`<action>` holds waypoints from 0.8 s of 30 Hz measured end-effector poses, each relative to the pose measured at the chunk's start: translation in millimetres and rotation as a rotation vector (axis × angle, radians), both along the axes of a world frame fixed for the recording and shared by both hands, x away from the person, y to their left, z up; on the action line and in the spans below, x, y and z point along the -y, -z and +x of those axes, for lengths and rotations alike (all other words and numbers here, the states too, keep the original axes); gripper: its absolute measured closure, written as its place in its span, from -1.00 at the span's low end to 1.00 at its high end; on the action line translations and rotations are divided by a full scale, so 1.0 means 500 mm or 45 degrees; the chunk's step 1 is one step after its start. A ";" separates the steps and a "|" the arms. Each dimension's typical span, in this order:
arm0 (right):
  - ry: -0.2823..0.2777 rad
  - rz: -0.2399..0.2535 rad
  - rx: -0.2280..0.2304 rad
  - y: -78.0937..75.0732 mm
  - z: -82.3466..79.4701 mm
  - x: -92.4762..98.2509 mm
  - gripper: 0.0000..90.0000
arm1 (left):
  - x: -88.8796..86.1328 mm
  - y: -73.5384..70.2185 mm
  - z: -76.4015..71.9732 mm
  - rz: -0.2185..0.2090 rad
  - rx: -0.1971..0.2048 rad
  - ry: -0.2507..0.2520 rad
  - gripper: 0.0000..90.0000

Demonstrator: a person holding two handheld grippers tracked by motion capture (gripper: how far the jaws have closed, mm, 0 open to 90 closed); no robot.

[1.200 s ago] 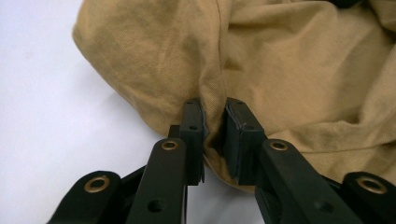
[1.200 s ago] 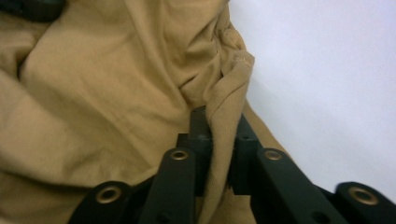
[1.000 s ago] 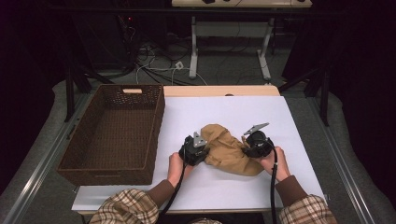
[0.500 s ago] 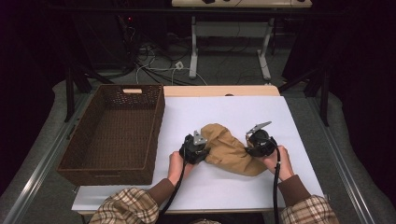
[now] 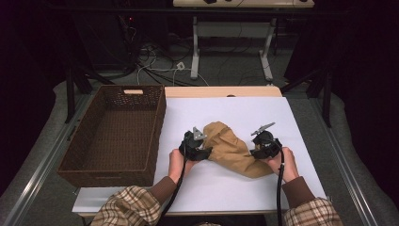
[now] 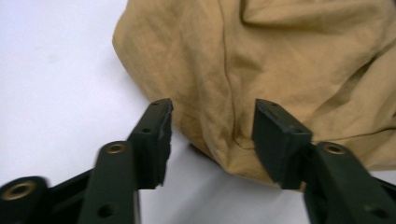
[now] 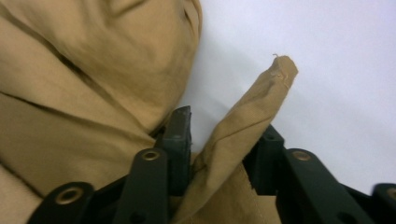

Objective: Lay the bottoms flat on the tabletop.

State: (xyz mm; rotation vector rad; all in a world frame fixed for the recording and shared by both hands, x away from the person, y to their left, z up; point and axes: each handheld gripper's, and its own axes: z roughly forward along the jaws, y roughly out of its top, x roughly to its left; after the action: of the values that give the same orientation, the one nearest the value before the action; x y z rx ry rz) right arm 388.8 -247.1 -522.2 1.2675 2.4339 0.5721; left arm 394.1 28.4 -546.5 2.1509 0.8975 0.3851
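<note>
A crumpled tan cloth (image 5: pixel 230 146) lies on the white table top (image 5: pixel 244 113) between my two hands. My left gripper (image 5: pixel 207 151) is at its left edge. In the left gripper view its jaws (image 6: pixel 212 126) have just been opening and stand apart on either side of a bulge of the cloth (image 6: pixel 280 56) without pressing it. My right gripper (image 5: pixel 254 151) is at the cloth's right end. Its jaws (image 7: pixel 224 135) have also just been opening. A folded corner of the cloth (image 7: pixel 261 93) stands loosely between them, with a gap beside the left pad.
A brown wicker basket (image 5: pixel 157 136), with nothing in it, stands at the left edge of the table. The white top runs well beyond the cloth towards the back and right. Cables and table legs are on the floor behind.
Both hands have stayed almost where they were at the two ends of the cloth. The cloth's outline looks much the same.
</note>
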 end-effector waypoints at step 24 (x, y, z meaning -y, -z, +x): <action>-0.114 0.093 0.006 0.006 0.007 -0.025 0.21 | 0.054 -0.023 -0.065 0.017 -0.032 0.276 0.06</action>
State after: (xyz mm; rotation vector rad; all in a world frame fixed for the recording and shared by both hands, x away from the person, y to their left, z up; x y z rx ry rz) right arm 392.0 -234.7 -525.4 1.1887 2.4971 0.6934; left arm 361.5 1.6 -534.9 2.2423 0.6678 0.2569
